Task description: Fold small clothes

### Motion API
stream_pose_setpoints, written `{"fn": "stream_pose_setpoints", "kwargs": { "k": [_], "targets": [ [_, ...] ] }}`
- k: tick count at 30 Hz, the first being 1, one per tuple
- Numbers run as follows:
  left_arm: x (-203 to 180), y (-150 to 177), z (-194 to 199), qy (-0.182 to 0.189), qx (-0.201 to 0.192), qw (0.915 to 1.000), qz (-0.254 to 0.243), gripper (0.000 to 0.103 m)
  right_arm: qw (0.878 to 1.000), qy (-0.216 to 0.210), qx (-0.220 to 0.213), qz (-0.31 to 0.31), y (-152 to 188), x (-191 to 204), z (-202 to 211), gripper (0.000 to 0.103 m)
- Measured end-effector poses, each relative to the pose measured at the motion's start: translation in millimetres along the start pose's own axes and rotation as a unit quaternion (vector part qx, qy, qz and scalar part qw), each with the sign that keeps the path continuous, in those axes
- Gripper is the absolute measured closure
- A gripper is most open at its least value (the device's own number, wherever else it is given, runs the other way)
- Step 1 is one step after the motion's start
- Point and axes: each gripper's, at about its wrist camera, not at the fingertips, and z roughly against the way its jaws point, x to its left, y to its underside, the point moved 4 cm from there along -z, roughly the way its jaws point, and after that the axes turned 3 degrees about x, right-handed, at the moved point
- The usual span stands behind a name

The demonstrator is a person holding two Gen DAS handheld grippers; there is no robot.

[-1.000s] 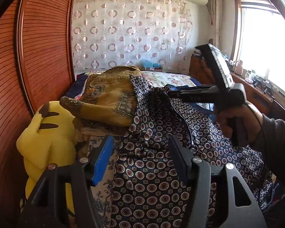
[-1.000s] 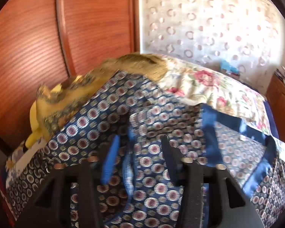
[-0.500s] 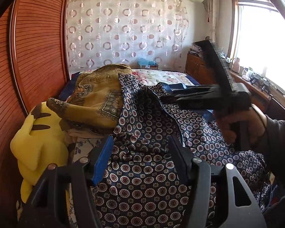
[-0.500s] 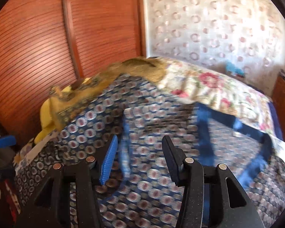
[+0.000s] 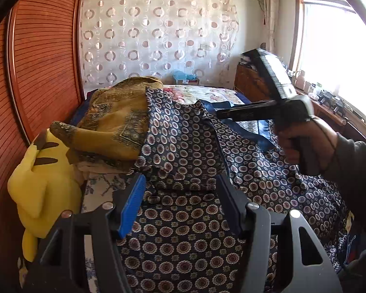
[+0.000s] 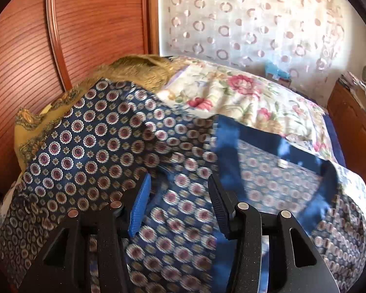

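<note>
The navy patterned garment [image 5: 183,151] is thin cloth with a slight satin sheen, and its plain blue lining [image 6: 253,136] looks glossier. Far left, the mustard cloth [image 5: 117,122] is matt and soft. The yellow plush toy [image 5: 39,183] looks velvety. The wardrobe door [image 5: 44,73] is ribbed, polished wood. The curtain [image 5: 158,36] is sheer. The floral bedspread [image 6: 244,97] is matt cotton-like cloth.
</note>
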Motion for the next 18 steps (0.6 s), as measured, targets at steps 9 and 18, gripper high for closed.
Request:
{"fn": "stream_pose_setpoints", "kwargs": {
  "k": [9, 18],
  "targets": [
    [-22.9, -7.9, -5.5, 0.011, 0.0, 0.9998, -0.017, 0.044, 0.999, -0.013, -0.041, -0.011, 49.1, -36.3, 83.6, 0.054],
    [-57.7, -17.3, -23.6, 0.03, 0.009, 0.9987, -0.041, 0.044, 0.995, 0.036, -0.068, -0.064, 125.9, -96.0, 163.4, 0.054]
  ]
}}
